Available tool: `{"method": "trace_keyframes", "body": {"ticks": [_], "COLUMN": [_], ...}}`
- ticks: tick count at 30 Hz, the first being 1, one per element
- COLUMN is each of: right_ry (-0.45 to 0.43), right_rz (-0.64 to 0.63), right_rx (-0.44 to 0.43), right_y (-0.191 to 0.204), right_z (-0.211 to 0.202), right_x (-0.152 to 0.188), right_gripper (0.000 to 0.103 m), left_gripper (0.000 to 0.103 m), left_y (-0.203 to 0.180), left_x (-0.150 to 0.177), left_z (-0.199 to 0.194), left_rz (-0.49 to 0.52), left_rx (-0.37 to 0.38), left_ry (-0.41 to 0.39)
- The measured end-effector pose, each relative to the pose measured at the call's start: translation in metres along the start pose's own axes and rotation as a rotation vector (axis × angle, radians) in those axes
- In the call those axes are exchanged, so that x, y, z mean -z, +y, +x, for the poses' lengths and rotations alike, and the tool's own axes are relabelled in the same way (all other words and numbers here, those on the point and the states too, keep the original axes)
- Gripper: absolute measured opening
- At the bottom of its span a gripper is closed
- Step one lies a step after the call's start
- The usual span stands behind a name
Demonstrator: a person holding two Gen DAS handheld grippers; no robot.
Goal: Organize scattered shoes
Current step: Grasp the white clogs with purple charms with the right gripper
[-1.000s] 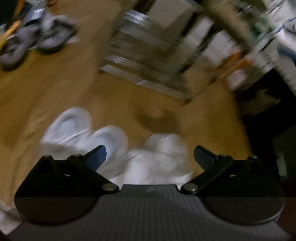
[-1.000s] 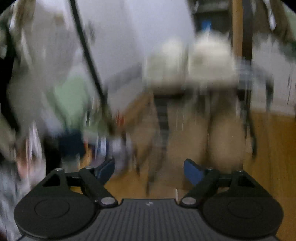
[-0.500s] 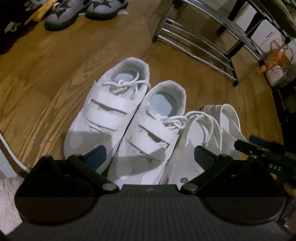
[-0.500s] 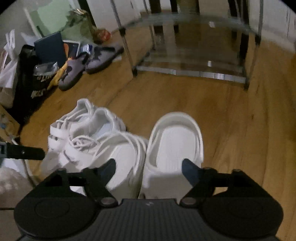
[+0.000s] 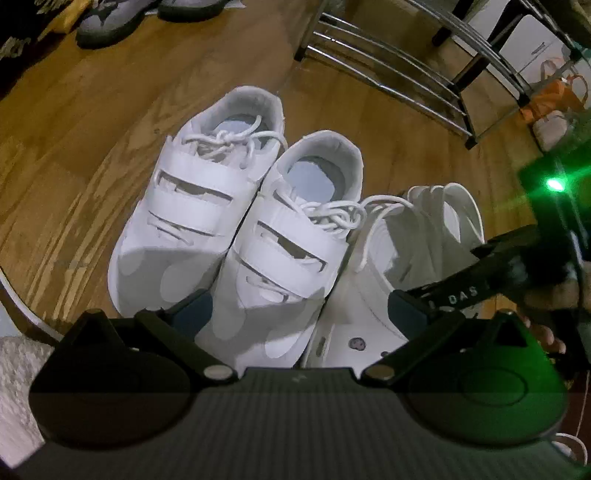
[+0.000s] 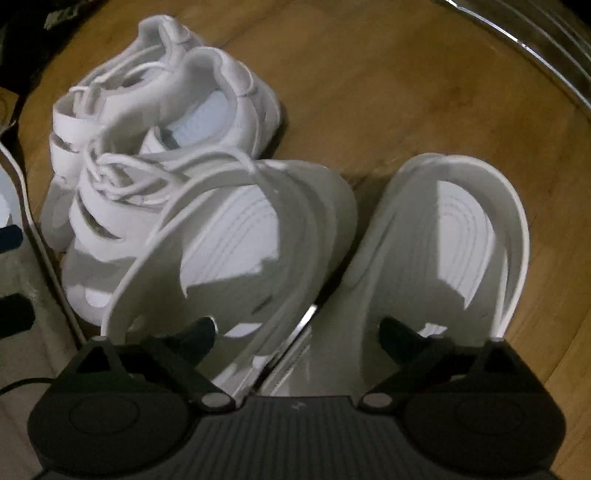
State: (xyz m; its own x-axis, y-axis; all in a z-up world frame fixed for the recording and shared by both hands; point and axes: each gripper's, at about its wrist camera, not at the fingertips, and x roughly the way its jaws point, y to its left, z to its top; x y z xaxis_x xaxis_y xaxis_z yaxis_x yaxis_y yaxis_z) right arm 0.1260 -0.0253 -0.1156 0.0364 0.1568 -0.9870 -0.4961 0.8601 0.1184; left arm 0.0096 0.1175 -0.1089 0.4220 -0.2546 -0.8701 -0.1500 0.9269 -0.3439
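Right gripper (image 6: 297,332) points down over the pair of white clogs (image 6: 443,236), jaws spread wide and grasping nothing; one jaw sits over the left clog (image 6: 229,236), the other over the right clog's toe. Left gripper (image 5: 299,310) hangs released above the white strap sneakers (image 5: 207,206), with nothing between its jaws.

Risks from here, as judged:
- The jaws straddle the seam between the two clogs. Closing here could pinch both inner walls, or neither cleanly, and drag one clog askew.
- A loose lace (image 5: 369,210) from the sneaker at 3 o'clock of the pair drapes over the neighbouring clog's heel strap. Lifting that clog could snag the lace and pull the sneaker along.
- The clog rubber looks smooth and springy; a shallow pinch on the thin heel strap may slip.
- Both grippers work close together; the right one shows at 3 o'clock in the left wrist view, so a collision is possible.

Appearance: all four shoes stand in a row on the wooden floor (image 5: 92,122), touching side by side, with the wire shoe rack (image 5: 388,55) beyond at 12 to 1 o'clock. Sneakers: two wide straps each, laces knotted at the tongue. Clogs: moulded, ridged footbeds. A grey pair (image 5: 110,18) lies well apart at 11 o'clock.
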Motion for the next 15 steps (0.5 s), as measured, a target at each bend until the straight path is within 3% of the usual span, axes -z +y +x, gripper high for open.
{"method": "trace_keyframes", "body": {"ticks": [1, 2, 3, 10, 15], "right_ry": [-0.034, -0.060, -0.080, -0.214, -0.305], "right_rz": [0.017, 0.046, 0.064, 0.254, 0.305], "right_rx": [-0.029, -0.031, -0.019, -0.061, -0.057], "right_y": [-0.001, -0.004, -0.008, -0.051, -0.082], "right_z": [-0.006, -0.011, -0.013, -0.034, -0.063], "right_x": [0.006, 0.011, 0.015, 0.032, 0.013], "right_gripper": [0.049, 0.036, 0.033, 0.030, 0.025], "left_gripper": [0.103, 0.103, 0.103, 0.103, 0.103], "left_y": [0.001, 0.002, 0.003, 0.003, -0.021], "left_x": [0.000, 0.000, 0.000, -0.011, -0.035], "left_z": [0.000, 0.000, 0.001, 0.013, 0.011], "left_rz": [-0.003, -0.008, -0.013, -0.057, -0.050], "left_rx": [0.004, 0.010, 0.014, 0.058, 0.038], "left_ry": [0.002, 0.002, 0.004, 0.029, -0.019]}}
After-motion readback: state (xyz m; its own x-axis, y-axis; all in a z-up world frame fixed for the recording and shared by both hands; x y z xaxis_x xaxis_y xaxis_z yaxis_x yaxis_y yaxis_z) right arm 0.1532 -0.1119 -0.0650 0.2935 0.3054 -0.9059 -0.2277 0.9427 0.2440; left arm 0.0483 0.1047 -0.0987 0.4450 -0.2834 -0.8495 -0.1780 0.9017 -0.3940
